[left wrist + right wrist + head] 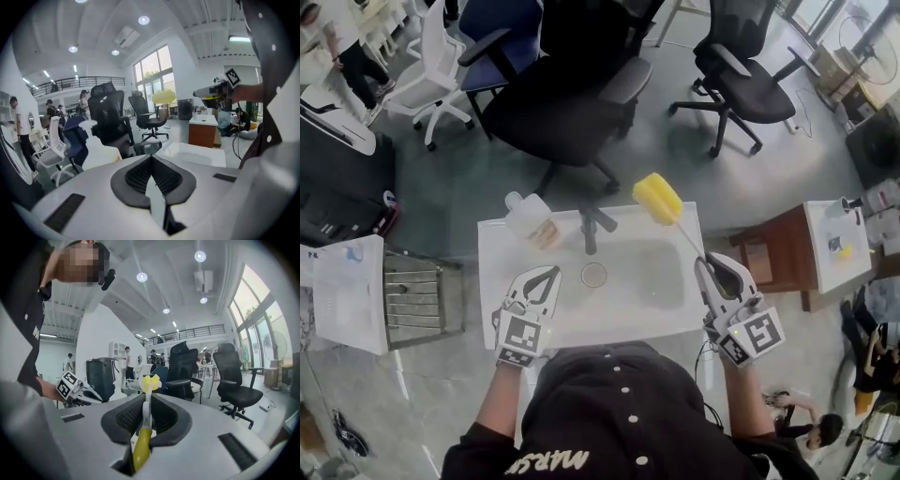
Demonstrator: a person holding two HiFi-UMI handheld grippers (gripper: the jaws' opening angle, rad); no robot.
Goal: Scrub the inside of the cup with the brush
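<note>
— Office chairs [572,103] ring a white tabletop [647,309]; where's the cup [593,275]?
— Upright mid-tabletop, between both claws, nearer the left claw [551,272], which is closed on nothing.
— And the brush [659,199]?
— Clamped in the right claw [705,264], handle slanting away, sponge head over the far edge; it likely must swing back, down-left.

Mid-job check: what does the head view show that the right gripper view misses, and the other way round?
Head view only: the cup, upright on the white table, between the two grippers. Right gripper view only: the right gripper, jaws clamped on the brush at its yellow handle. Both: the brush's yellow sponge head and the left gripper, shut and empty.
</note>
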